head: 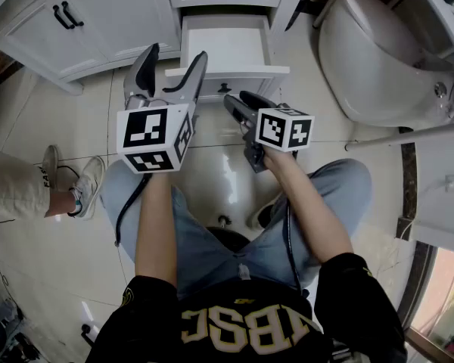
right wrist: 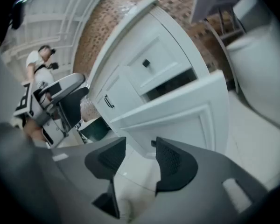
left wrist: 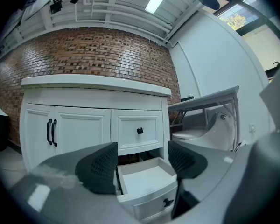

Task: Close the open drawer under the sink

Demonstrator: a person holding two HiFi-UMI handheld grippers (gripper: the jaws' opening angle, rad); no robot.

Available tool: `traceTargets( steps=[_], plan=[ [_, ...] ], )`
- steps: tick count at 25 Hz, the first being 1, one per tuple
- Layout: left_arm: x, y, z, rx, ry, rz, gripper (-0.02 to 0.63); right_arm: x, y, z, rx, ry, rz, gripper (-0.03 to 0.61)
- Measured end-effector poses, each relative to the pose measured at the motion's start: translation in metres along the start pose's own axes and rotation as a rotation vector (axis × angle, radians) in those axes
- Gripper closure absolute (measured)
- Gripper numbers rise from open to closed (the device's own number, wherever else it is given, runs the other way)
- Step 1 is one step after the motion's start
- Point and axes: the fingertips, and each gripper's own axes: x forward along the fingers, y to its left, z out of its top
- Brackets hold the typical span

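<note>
Left gripper (head: pixel 176 57): jaws wide apart, empty; the open drawer (head: pixel 227 72) shows beyond them at upper centre. Right gripper (right wrist: pixel 136 158): jaws a narrow gap apart, holding nothing, close before the drawer's front panel. We note a white vanity (head: pixel 113 21), a brick wall (left wrist: pixel 93 55) and a toilet (head: pixel 378 51) upper right. Glossy tile floor (head: pixel 212 169) lies bare between drawer front and knees.

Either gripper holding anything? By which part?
Nothing held. The left gripper and right gripper both have jaws apart and empty; neither grips the open drawer.
</note>
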Motion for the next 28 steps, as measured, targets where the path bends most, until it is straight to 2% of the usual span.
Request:
traceTargets(
  steps=[3,5,6,10,11,16,19,23,28],
  plan=[
    [0.013,0.009,-0.008,-0.008,0.013,0.005,0.27,0.019,-0.023,-0.024,0.36,0.028,0.041,0.37],
    [0.02,0.016,-0.013,-0.014,0.022,0.01,0.27,0.03,-0.033,-0.029,0.517,0.022,0.055,0.371],
    [0.024,0.02,-0.015,-0.016,0.025,0.013,0.27,0.035,-0.037,-0.028,0.554,0.016,0.058,0.371],
    [0.04,0.033,-0.024,-0.019,0.039,0.018,0.27,0.052,-0.051,-0.019,0.612,-0.026,0.019,0.391],
    [0.044,0.036,-0.027,-0.023,0.045,0.019,0.27,0.055,-0.055,-0.017,0.628,-0.04,0.002,0.44],
    [0.063,0.047,-0.034,-0.044,0.058,0.016,0.27,0.068,-0.061,-0.002,0.599,-0.067,-0.071,0.439],
    [0.071,0.052,-0.038,-0.061,0.066,0.026,0.27,0.078,-0.068,0.009,0.589,-0.1,-0.079,0.44],
    [0.078,0.064,-0.038,-0.123,0.056,0.057,0.27,0.088,-0.076,0.02,0.575,-0.114,-0.088,0.44],
    [0.088,0.064,-0.036,-0.153,0.047,0.051,0.27,0.101,-0.08,0.031,0.587,-0.118,-0.071,0.44]
  ],
)
